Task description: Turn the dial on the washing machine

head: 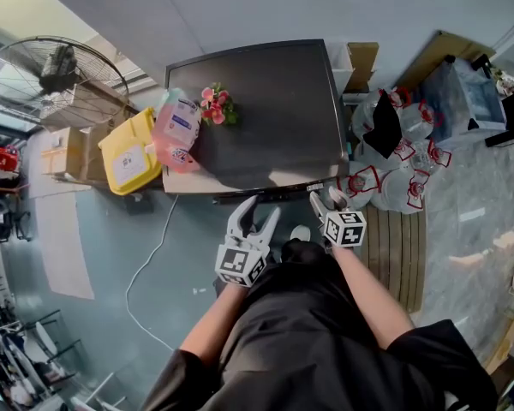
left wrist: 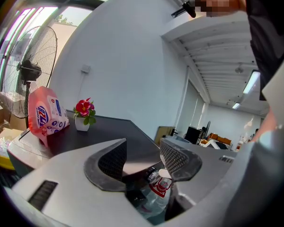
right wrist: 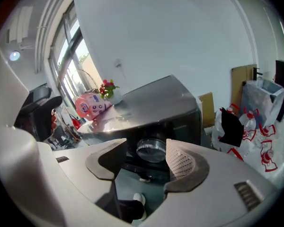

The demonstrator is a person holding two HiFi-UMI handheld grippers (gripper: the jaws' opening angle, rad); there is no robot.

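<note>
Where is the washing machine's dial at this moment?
In the right gripper view, the dial sits on the dark front of the washing machine, under its top edge, seen between the open jaws of the right gripper.

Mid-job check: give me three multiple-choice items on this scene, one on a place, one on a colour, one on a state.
1. The flower pot stands: A on a chair; B on the washing machine; C on a shelf.
2. The detergent pouch is: A green; B blue; C pink.
3. The right gripper is: A open, short of the dial; B shut on it; C shut, empty.
Answers: 1 B, it sits on the dark top beside the pouch. 2 C, plainly pink. 3 A, jaws apart, dial ahead untouched.
</note>
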